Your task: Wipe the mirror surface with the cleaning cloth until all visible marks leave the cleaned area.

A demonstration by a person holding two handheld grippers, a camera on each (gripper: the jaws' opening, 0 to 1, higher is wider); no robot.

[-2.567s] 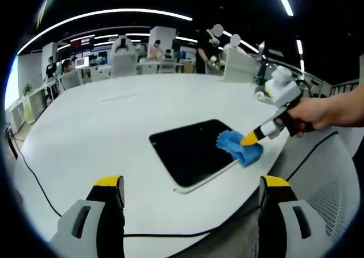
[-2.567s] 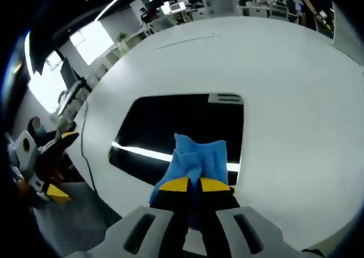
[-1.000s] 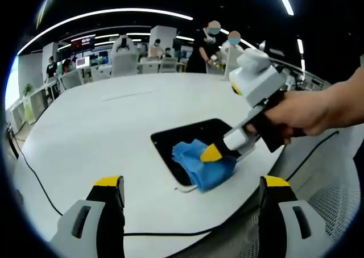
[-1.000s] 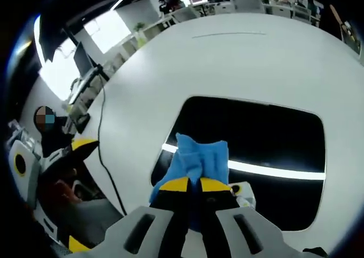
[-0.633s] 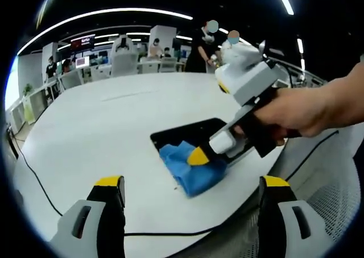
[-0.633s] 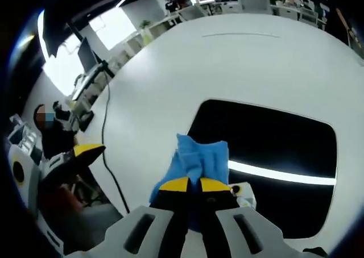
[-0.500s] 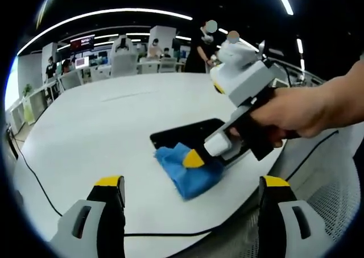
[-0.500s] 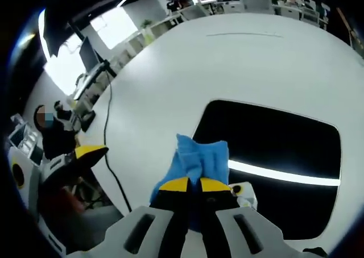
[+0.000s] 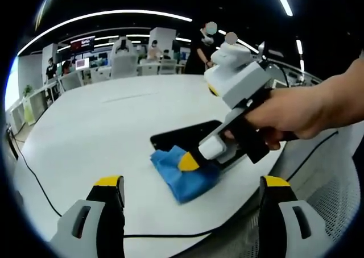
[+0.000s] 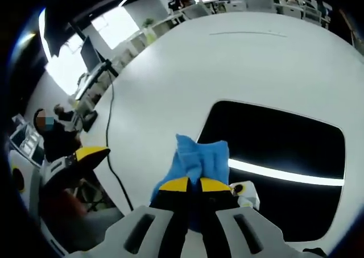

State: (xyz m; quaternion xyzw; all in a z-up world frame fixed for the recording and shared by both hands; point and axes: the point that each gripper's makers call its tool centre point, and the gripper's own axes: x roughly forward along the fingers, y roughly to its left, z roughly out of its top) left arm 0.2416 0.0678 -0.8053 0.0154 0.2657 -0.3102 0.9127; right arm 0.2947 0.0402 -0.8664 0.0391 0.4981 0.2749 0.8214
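Right gripper has its yellow-tipped jaws pressed together on the blue cleaning cloth, which bunches up ahead of the tips and rests at the left edge of the mirror, partly on the glass and partly over the white table. In the left gripper view the same tool comes in from the right, held by a person's hand, and the cloth lies over the near-left corner of the dark mirror, spilling onto the table. Left gripper hangs at the near edge of the table with its jaws wide apart, holding nothing, well clear of the cloth. A bright light strip reflects across the mirror in the right gripper view (marks on the glass cannot be made out). A black cable runs along the table's left side.
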